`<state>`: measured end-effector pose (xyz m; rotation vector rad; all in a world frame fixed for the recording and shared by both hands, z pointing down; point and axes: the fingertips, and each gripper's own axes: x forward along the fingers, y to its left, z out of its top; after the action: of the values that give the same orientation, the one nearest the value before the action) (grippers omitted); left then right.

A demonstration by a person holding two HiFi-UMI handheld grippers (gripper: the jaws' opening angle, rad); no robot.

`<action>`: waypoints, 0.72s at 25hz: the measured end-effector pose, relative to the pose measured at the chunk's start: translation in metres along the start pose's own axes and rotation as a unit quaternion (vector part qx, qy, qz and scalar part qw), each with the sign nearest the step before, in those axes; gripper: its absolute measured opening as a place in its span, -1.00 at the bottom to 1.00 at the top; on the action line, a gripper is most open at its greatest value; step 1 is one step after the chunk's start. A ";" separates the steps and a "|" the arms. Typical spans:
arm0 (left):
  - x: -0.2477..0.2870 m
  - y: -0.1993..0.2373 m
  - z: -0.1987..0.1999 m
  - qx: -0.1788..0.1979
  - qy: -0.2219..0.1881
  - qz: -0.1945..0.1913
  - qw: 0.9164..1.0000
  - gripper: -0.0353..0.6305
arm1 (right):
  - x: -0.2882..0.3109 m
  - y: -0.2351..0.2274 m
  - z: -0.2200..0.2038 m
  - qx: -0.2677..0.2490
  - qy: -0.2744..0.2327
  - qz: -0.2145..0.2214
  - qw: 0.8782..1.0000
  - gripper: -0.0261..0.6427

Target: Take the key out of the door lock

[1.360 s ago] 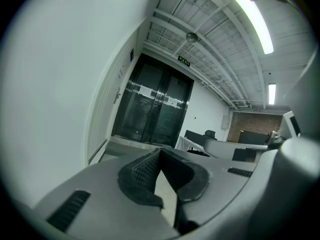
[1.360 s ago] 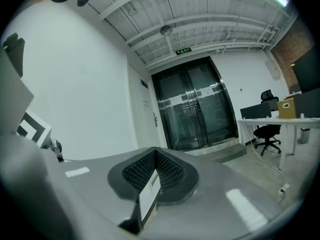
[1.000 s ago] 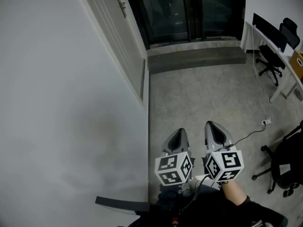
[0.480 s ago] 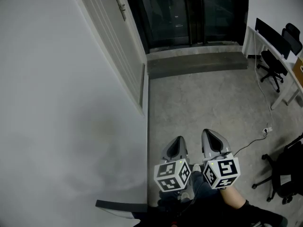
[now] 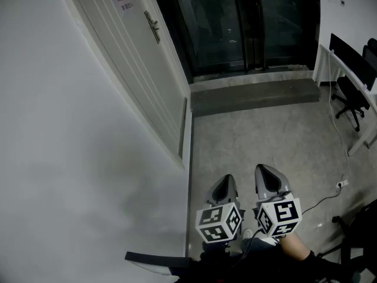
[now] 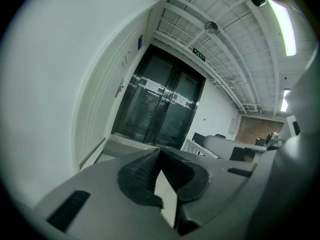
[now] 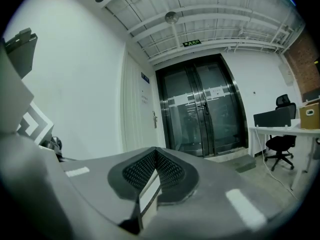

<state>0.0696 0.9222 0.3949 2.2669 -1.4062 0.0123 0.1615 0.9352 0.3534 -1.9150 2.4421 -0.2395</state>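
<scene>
I stand in a corridor with a grey concrete floor (image 5: 265, 134). The person holds both tools low and close to the body, side by side and pointing forward. Between the two marker cubes there is only a small space.

The left gripper (image 5: 225, 179) has its fingers (image 6: 145, 170) closed: the ribbed pads meet at the tips and nothing is between them. The right gripper (image 5: 265, 170) is the same. Its fingers (image 7: 137, 171) are pressed together at the tips and hold nothing.

The white door (image 5: 126, 58) is in the left wall, at about 11 o'clock from the grippers and well apart from them. Its metal handle (image 5: 154, 27) stands out on the far edge of the door, and a small paper notice (image 5: 123, 2) is on the panel above it. The key must be somewhere by this handle, but from here it is too small to see, so I cannot tell exactly where it is.

At 12 o'clock, at the end of the corridor, are dark glass double doors (image 5: 235, 22) with a low dark step (image 5: 253, 96) in front of them. At about 2 o'clock a white bench (image 7: 280, 129) stands along the right wall, with a black office chair (image 5: 353, 99) beside it. A thin cable (image 5: 330, 194) lies on the floor at about 3 o'clock.
</scene>
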 end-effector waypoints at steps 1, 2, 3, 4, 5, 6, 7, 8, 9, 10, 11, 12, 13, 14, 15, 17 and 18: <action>0.012 -0.002 0.004 0.000 -0.003 0.000 1.000 -0.89 | 0.010 -0.010 0.003 -0.001 -0.001 -0.001 1.000 -0.92; 0.024 -0.003 0.008 0.000 -0.004 0.000 1.000 -0.89 | 0.019 -0.019 0.006 -0.001 -0.001 -0.002 1.000 -0.92; 0.035 -0.003 0.011 0.000 -0.005 0.001 1.000 -0.89 | 0.027 -0.026 0.007 -0.001 -0.001 -0.003 1.000 -0.92; 0.045 -0.003 0.014 0.000 -0.004 0.002 1.000 -0.89 | 0.035 -0.033 0.009 0.000 -0.001 -0.004 1.000 -0.92; 0.054 -0.003 0.017 0.000 -0.003 0.002 1.000 -0.89 | 0.043 -0.038 0.010 0.001 0.000 -0.005 1.000 -0.92; 0.062 -0.002 0.021 0.001 -0.002 0.002 1.000 -0.89 | 0.051 -0.041 0.011 0.002 0.001 -0.004 1.000 -0.92; 0.070 0.000 0.025 0.001 -0.002 0.002 1.000 -0.89 | 0.059 -0.045 0.012 0.002 0.002 -0.004 1.000 -0.92; 0.078 0.002 0.027 0.000 -0.002 0.003 1.000 -0.89 | 0.067 -0.049 0.012 0.002 0.002 -0.004 1.000 -0.92; 0.086 0.004 0.027 0.000 -0.001 0.003 1.000 -0.89 | 0.074 -0.053 0.012 0.003 0.003 -0.004 1.000 -0.92; 0.094 0.006 0.027 -0.001 0.002 0.003 1.000 -0.89 | 0.081 -0.057 0.010 0.005 0.004 -0.005 1.000 -0.92; 0.104 0.008 0.027 0.000 0.005 0.003 1.000 -0.89 | 0.090 -0.061 0.008 0.006 0.006 -0.005 1.000 -0.92; 0.115 0.012 0.029 0.000 0.006 0.002 1.000 -0.89 | 0.101 -0.065 0.006 0.007 0.007 -0.006 1.000 -0.92; 0.126 0.016 0.033 0.001 0.006 0.000 1.000 -0.89 | 0.112 -0.069 0.005 0.008 0.008 -0.007 1.000 -0.92; 0.138 0.020 0.038 0.003 0.004 -0.001 1.000 -0.89 | 0.124 -0.073 0.006 0.008 0.006 -0.008 1.000 -0.92; 0.150 0.025 0.044 0.005 0.001 -0.003 1.000 -0.89 | 0.137 -0.077 0.007 0.007 0.004 -0.010 1.000 -0.92; 0.177 0.033 0.057 0.009 -0.002 -0.009 1.000 -0.89 | 0.165 -0.085 0.010 0.006 -0.002 -0.014 1.000 -0.92; 0.190 0.038 0.064 0.010 -0.003 -0.012 1.000 -0.89 | 0.180 -0.088 0.013 0.005 -0.002 -0.014 1.000 -0.92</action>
<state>0.1129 0.7223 0.3993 2.3015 -1.3890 0.0122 0.2042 0.7395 0.3661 -1.9455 2.4070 -0.2489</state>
